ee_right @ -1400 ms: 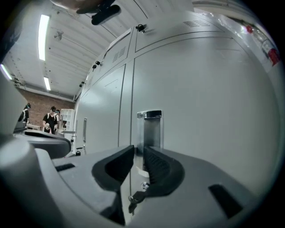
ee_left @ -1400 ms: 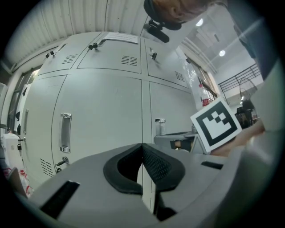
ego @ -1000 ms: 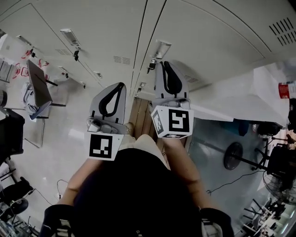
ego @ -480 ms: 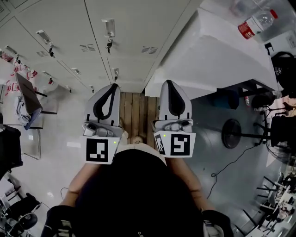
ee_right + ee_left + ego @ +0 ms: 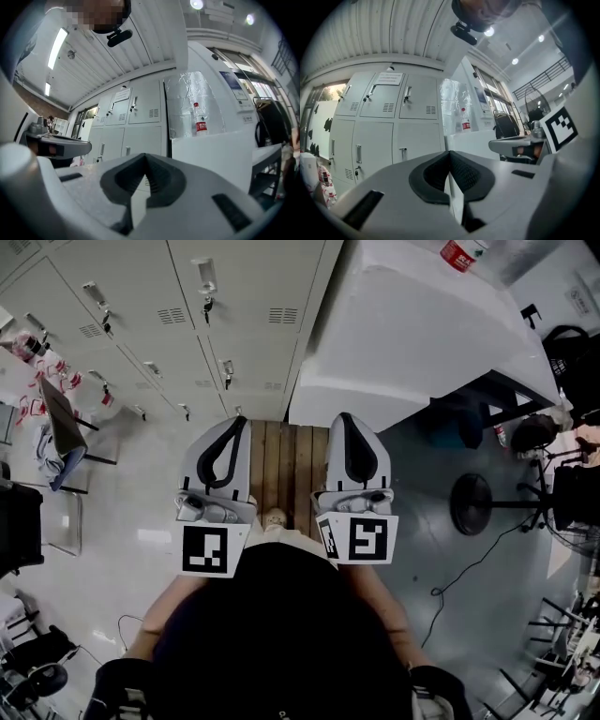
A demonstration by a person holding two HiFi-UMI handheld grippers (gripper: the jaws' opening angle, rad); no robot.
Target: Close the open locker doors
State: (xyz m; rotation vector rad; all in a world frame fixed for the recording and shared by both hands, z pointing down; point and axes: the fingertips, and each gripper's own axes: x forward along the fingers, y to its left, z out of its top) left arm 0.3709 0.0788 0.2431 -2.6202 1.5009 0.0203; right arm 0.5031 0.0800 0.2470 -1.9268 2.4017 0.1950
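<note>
You stand facing a bank of pale grey lockers [image 5: 234,296], one tool in each hand, both held out level and side by side ahead of your body. The left tool [image 5: 240,420] has its jaws pressed together with nothing between them; the left gripper view shows the black pads meeting at the tip [image 5: 450,153]. The right tool [image 5: 345,416] is likewise closed and empty, its pads joined in the right gripper view [image 5: 144,157]. Neither tool touches the lockers, which stand apart from both tips.

In both gripper views the lockers [image 5: 389,122] [image 5: 136,117] rise in two rows, and the doors [image 5: 417,101] that show there lie flush with their frames, handles and small vents facing you. At the far left of the head view a dark panel [image 5: 64,413] juts out from the row; you cannot tell from here whether it is an open door.

Just right of the lockers sits a white table [image 5: 412,334] carrying a bottle [image 5: 464,251] with a red label. The right gripper view shows crinkled silver foil [image 5: 187,101] behind that bottle [image 5: 200,123]. Wooden boards [image 5: 281,460] cover the floor between the two tools, at the foot of the lockers.
</note>
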